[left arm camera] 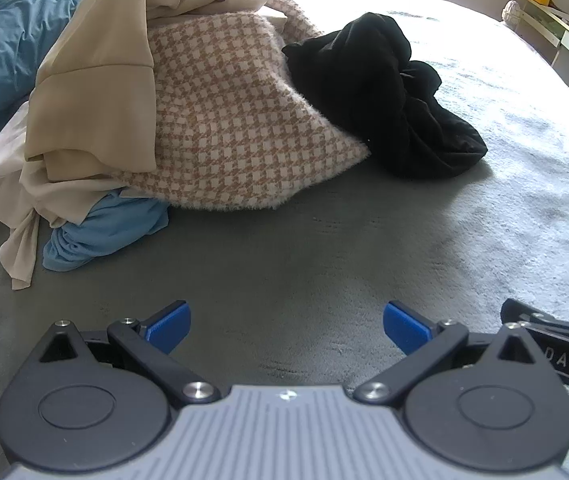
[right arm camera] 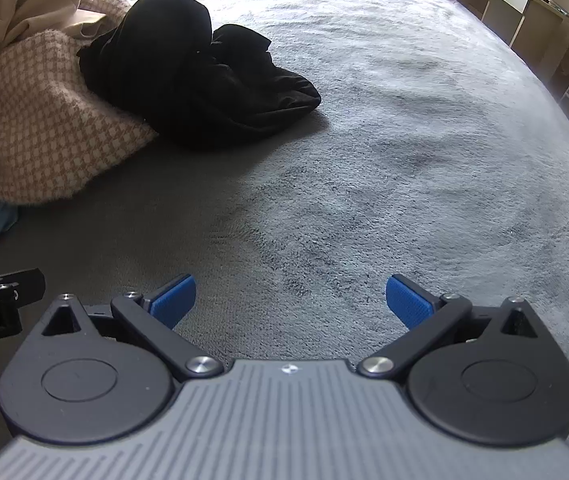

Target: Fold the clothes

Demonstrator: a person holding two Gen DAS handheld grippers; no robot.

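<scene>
Both grippers (left arm camera: 286,326) (right arm camera: 290,300) agape – 1 black garment (right arm camera: 200,72).

The fuzzy grey bed cover (right arm camera: 384,128) lies bare ahead and to the right, giving open passage. To the left, a crumpled black garment (right arm camera: 200,76) leaning against a brown-and-white houndstooth knit (left arm camera: 240,120), topped by heaped beige cloth (left arm camera: 100,80), blocks the way.

Both wrist views look low and forward across the grey bed cover (left arm camera: 324,264). Left faces the clothes pile (left arm camera: 212,120) closely; right sits beside it. Shared: black garment (right arm camera: 196,72).
</scene>
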